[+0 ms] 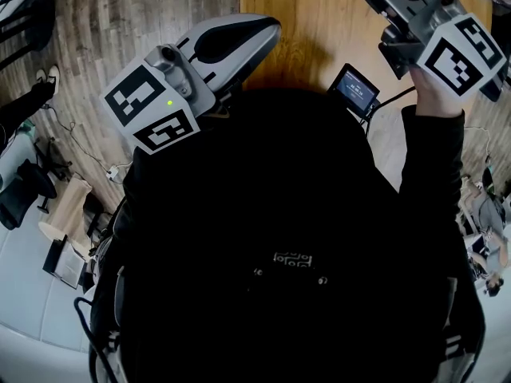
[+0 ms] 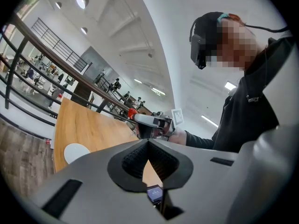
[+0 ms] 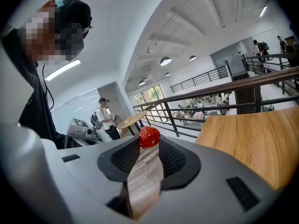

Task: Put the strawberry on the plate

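**Setting.** Large open indoor hall with a white ceiling and round lamps. A dark railing [image 3: 224, 97] runs along a gallery in the right half of the right gripper view.

**Table** [image 2: 88, 125]. Long, light wood, bare but for two items. It crosses the left half of the left gripper view and the top centre of the head view.

**Person.** A dark torso [image 1: 287, 238] fills the middle of the head view, with one tool held to either side.

**Right gripper** [image 3: 149, 144]. Upper right of the head view. Its jaws stand wide and are clenched on the strawberry [image 3: 149, 136], which sits red at their very tips, up in the air and off the table.

**Left gripper** [image 2: 148, 143]. Upper left of the head view. Its jaw tips are pressed together with nothing between them.

**Plate** [image 2: 76, 152]. White and round, on the table at the lower left of the left gripper view. It is well apart from the fruit and holds nothing.

**Small screen** [image 1: 355, 88]. At the near table edge, centre right of the head view.

**Bystander** [image 3: 103, 118]. Carries a backpack beside a round table [image 3: 133, 119], far off and clear of the work.

**Step in hand (judged).** The fruit is in transit: grasped, not yet delivered.

**Next move (judged).**
- Swing the right tool across to above the plate.
- Lower it.
- Spread the jaws gently so the fruit does not roll off the rim.

**Obstacles (judged).** None lie on the path. The small screen and the idle left tool are the only things near it.
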Motion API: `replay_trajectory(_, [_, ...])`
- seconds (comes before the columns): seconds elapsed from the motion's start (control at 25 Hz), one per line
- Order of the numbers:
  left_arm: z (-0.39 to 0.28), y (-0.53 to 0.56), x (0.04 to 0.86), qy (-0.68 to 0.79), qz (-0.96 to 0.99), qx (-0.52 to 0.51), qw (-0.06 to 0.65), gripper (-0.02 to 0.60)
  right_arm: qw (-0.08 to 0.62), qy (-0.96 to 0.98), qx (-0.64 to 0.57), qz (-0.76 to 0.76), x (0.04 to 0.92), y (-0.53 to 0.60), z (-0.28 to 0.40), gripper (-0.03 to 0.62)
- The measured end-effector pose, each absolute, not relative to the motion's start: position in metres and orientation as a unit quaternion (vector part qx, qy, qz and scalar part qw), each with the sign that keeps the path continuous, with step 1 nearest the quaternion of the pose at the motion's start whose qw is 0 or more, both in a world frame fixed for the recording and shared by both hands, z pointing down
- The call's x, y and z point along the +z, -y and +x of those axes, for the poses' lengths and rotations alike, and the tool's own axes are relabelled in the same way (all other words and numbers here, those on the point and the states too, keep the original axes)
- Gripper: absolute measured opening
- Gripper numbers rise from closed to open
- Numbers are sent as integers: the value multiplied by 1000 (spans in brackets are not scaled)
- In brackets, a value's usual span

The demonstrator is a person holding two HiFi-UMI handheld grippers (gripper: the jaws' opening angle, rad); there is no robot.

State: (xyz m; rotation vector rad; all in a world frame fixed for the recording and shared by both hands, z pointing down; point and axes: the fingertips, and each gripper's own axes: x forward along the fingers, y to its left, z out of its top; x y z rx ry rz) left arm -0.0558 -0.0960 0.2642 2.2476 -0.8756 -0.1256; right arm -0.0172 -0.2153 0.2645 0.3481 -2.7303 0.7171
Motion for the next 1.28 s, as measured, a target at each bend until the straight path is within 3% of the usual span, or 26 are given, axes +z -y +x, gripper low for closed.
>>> replay_trajectory(1.28, [-44,79,269,296,883,-41,362,0,182,941,267,102,307,239,-33,136])
